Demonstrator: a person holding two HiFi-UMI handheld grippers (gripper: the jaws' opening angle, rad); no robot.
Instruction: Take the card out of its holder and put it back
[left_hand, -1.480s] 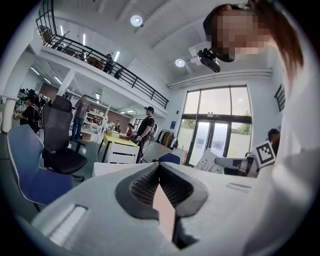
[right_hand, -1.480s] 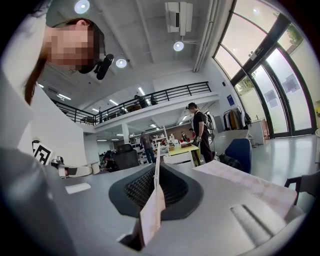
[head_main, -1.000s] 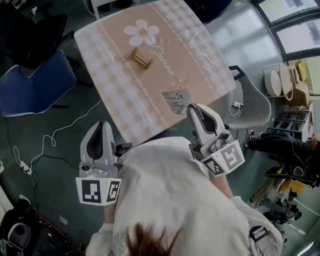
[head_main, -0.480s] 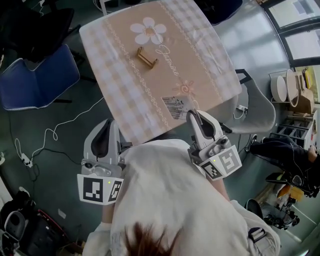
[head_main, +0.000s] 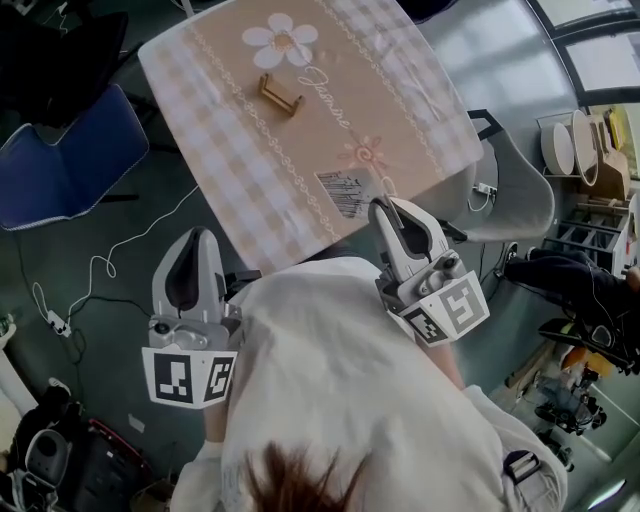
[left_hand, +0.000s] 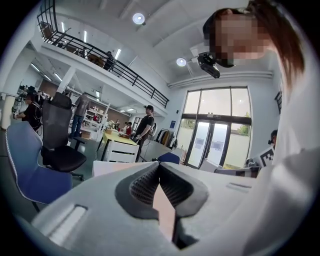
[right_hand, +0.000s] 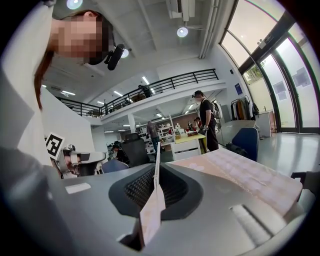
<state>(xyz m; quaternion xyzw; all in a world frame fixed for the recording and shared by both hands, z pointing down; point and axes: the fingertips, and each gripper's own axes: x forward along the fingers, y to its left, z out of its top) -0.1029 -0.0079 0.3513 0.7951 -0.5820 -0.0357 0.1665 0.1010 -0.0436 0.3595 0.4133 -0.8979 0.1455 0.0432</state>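
Observation:
A white printed card (head_main: 343, 190) hangs over the near edge of the checked tablecloth (head_main: 230, 160), and my right gripper (head_main: 381, 205) is shut on its near end. In the right gripper view the card (right_hand: 154, 200) stands edge-on between the ribbed pads, pinched at the gripper's (right_hand: 157, 167) tips. The small wooden card holder (head_main: 281, 95) stands empty at the far side of the table, beside a printed daisy. My left gripper (head_main: 197, 235) is held off the table's near-left corner above the floor. Its jaws (left_hand: 160, 166) meet at the tips with nothing in them.
A blue chair (head_main: 60, 170) stands left of the table and a grey chair (head_main: 510, 200) to its right. A white cable (head_main: 110, 265) trails over the floor under my left gripper. The person's white top (head_main: 340, 400) fills the lower head view. People stand far off.
Only the head camera's framing has shifted a little. Both grippers stay where they were, and the card stays in the right one.

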